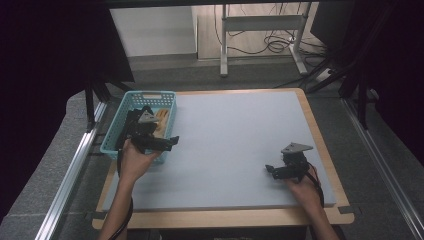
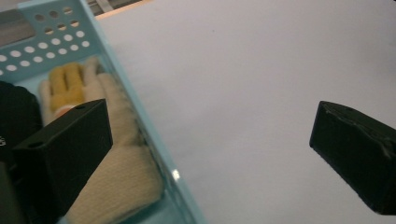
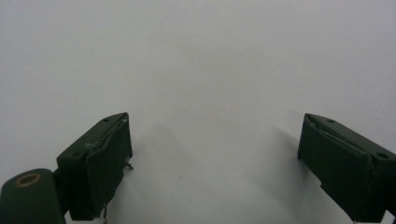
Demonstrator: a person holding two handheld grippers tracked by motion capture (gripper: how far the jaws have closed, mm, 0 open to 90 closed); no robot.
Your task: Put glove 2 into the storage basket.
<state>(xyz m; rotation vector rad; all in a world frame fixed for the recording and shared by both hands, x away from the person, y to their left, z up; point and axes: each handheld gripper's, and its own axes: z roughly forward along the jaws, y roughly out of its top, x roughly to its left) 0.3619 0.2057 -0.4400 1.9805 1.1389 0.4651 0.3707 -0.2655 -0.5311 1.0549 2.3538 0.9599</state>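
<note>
At the basket's [image 1: 116, 131] near right wall, left tool [image 1: 161, 143] gapes wide and empty beside the glove [image 2: 122, 175] lying inside, so one jaw could catch the wall; right tool [image 1: 271, 170] also wide, idle on counter [image 1: 235, 130].

High view dim, dark curtains black out both sides; mat [image 1: 235, 145] evenly lit from above. Gripper views brighter, soft and slightly blurred (near jaws worst). Small glare spot on basket [image 2: 176, 174] rim. Faint shadows under right jaws.
</note>
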